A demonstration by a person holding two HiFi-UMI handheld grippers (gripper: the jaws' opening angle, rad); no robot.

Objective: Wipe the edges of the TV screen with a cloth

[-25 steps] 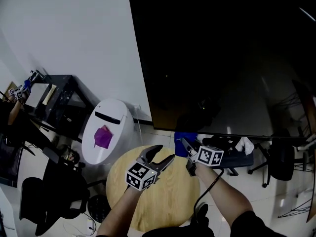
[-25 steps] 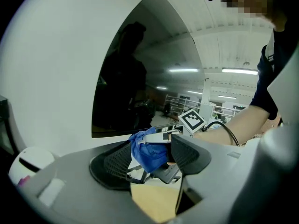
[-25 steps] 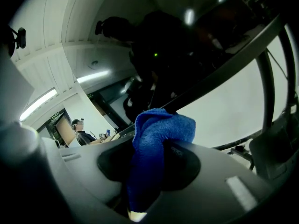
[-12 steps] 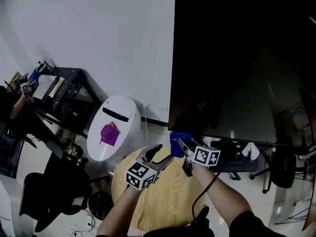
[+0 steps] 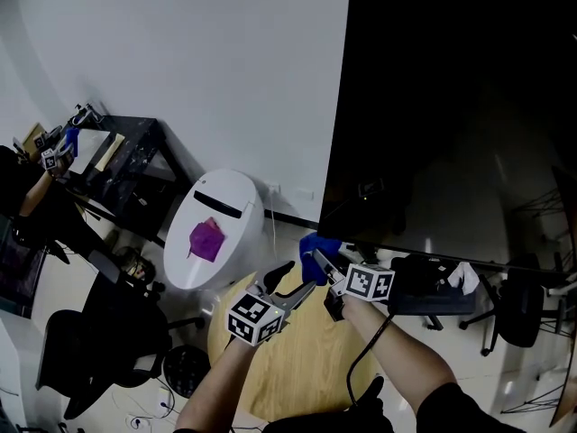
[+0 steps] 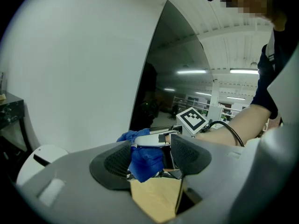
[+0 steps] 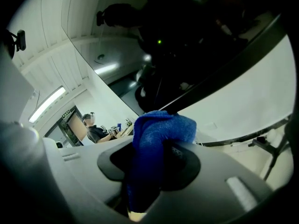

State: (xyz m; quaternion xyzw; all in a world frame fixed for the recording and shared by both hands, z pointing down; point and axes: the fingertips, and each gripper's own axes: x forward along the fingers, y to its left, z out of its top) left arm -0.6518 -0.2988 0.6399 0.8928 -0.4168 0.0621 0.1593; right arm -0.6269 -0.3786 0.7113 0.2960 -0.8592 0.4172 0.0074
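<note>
Nearest the wearer, a round light-wood tabletop [image 5: 297,368] lies beneath both grippers. The left gripper [image 5: 293,282] hovers above it; its fingers stand apart with nothing between them, and they point at the neighbouring tool. Just beyond it, the right gripper [image 5: 323,264] has its fingers clamped on a bunched blue microfibre cloth [image 5: 315,244]. A rounded wad of cloth pokes out past the fingertips.

The cloth sits at the lower-left corner of the large black wall-mounted TV screen [image 5: 451,106]. Whether it touches the bezel cannot be told. A white wall [image 5: 198,79] runs behind and to the left, and a white rounded bin with a slot [image 5: 212,233] stands below it.

Likely hazards:
- **Bare fingertips on the glass.** Only a small wad of cloth leads, so tilting the right gripper could bring them against the screen and scratch it.
- **Cloth pulled loose.** Drag along the edge may work the cloth out of the grip, since it is held by one narrow fold.
- **Drifting off the edge.** Starting at a corner, the stroke could wander onto the wall or into the screen's middle.
- **Collision.** The open left gripper is close enough to foul the right one as it moves.
</note>
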